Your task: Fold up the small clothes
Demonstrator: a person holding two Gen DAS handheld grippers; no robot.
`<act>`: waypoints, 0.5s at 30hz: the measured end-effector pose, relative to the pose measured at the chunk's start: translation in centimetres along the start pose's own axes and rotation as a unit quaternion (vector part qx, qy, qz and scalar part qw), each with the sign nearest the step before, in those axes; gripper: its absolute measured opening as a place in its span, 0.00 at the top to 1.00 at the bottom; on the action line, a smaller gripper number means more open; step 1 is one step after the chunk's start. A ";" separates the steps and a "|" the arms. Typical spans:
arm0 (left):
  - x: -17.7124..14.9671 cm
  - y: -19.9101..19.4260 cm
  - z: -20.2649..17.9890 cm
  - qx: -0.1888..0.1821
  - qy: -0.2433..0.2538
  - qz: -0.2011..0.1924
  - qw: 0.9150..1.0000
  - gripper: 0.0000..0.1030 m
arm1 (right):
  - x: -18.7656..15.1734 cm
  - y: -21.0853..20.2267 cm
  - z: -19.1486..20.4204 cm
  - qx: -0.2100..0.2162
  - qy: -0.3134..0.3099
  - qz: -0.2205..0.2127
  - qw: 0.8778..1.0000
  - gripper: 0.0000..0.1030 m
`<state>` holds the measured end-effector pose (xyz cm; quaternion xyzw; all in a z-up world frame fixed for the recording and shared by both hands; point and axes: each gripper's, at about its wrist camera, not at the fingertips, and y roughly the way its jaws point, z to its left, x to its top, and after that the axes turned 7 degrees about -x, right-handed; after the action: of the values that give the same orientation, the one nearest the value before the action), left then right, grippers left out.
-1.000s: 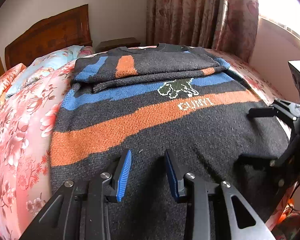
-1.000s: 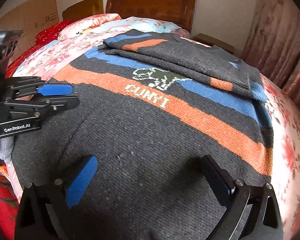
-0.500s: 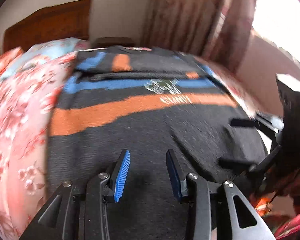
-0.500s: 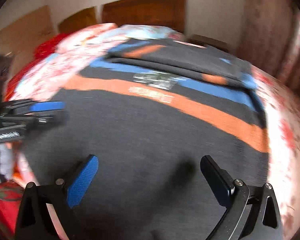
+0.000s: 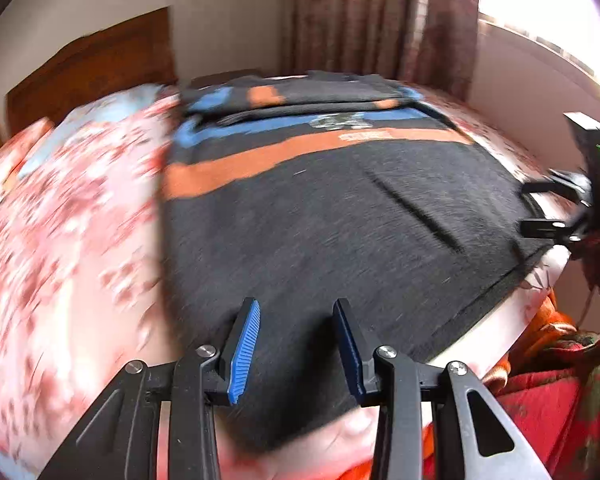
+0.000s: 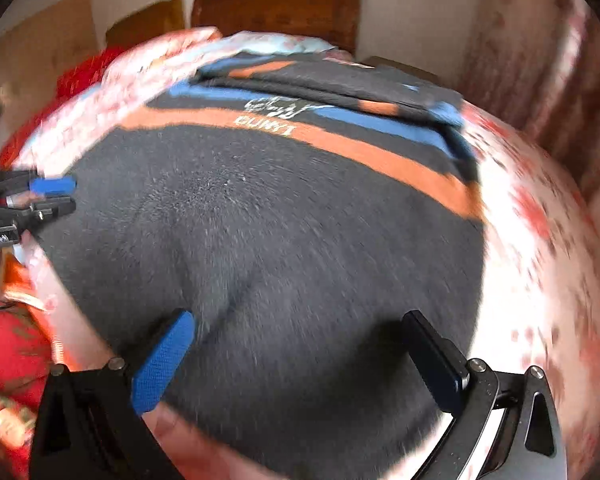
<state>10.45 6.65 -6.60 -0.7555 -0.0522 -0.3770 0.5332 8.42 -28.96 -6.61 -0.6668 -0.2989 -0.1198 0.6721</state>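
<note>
Only the left view shows the window (image 5: 540, 4); right, cardboard (image 6: 40, 36).

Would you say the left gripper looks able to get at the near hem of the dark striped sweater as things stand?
Probably yes: the left gripper hangs open right over the sweater's near hem, nothing between its fingers, and the right gripper stays off to the side.
</note>
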 end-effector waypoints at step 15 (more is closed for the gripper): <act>-1.7 -1.3 5.9 -0.076 -0.185 -0.018 0.980 0.61 | -3.5 -2.7 -3.5 0.005 0.131 0.028 0.991 0.00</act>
<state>11.68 12.76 -7.58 -0.8497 -0.1348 -0.2430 0.4481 4.93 -33.40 -6.09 -0.6498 -0.1901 -0.1863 0.7119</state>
